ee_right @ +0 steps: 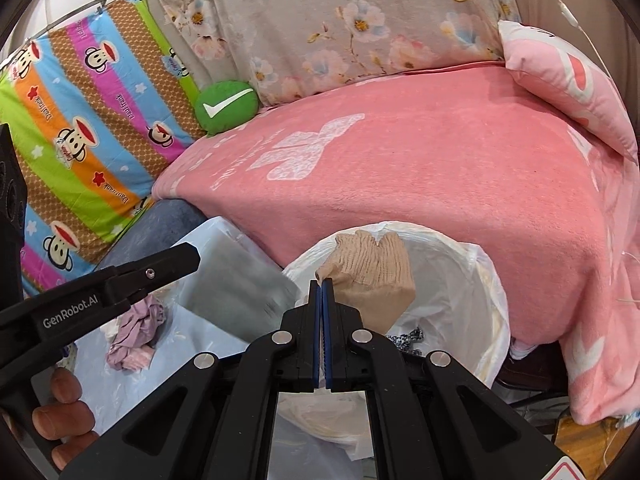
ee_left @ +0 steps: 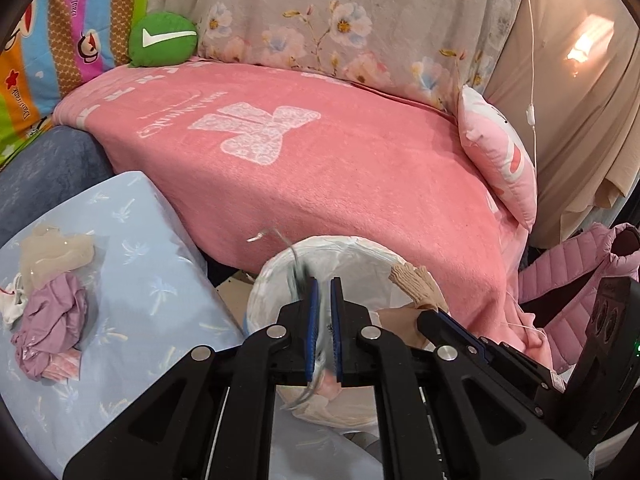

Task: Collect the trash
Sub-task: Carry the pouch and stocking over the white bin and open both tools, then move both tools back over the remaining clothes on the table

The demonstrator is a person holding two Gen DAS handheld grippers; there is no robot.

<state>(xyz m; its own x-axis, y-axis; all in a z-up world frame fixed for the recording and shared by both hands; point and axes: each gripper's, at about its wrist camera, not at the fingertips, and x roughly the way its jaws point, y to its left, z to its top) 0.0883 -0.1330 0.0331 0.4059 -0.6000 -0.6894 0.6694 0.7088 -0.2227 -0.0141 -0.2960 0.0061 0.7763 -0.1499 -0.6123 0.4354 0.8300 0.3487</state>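
From the right-hand camera, the right gripper (ee_right: 322, 280) has its blue pads pressed together on the edge of a beige stocking (ee_right: 372, 276), which hangs over the mouth of the white-lined bin (ee_right: 496, 304). The left-hand camera catches that same stocking (ee_left: 416, 284) only as a ribbed end poking up at the bin's far rim (ee_left: 360, 242), beside the right tool's black finger.

The left gripper (ee_left: 325, 292) hovers over the bin with a narrow gap between its pads; something thin and blurred, like a wire or strip of clear plastic (ee_left: 298, 264), runs beside and below the left pad, and I cannot tell whether it is pinched or loose. In the right view the left tool shows as a black finger (ee_right: 160, 270) with a blurred grey sheet (ee_right: 240, 292) past its tip.

Only the left view shows the whole heap left on the pale blue cloth (ee_left: 152, 272): a crumpled mauve rag (ee_left: 56, 312), a clear plastic wrapper (ee_left: 52, 252) above it and a white scrap at the edge. The right view shows the rag (ee_right: 136, 328) partly behind the left tool.

Inside the bin the right view shows a dark patterned scrap (ee_right: 406, 338) on the liner.

Behind lie a pink blanket (ee_left: 320, 168), a green round cushion with a white tick (ee_left: 164, 40), a pink pillow (ee_left: 500, 160), a floral sheet (ee_left: 340, 12) and a striped monkey-print cloth (ee_right: 88, 120). A pink padded jacket (ee_left: 568, 276) sits right of the bin.
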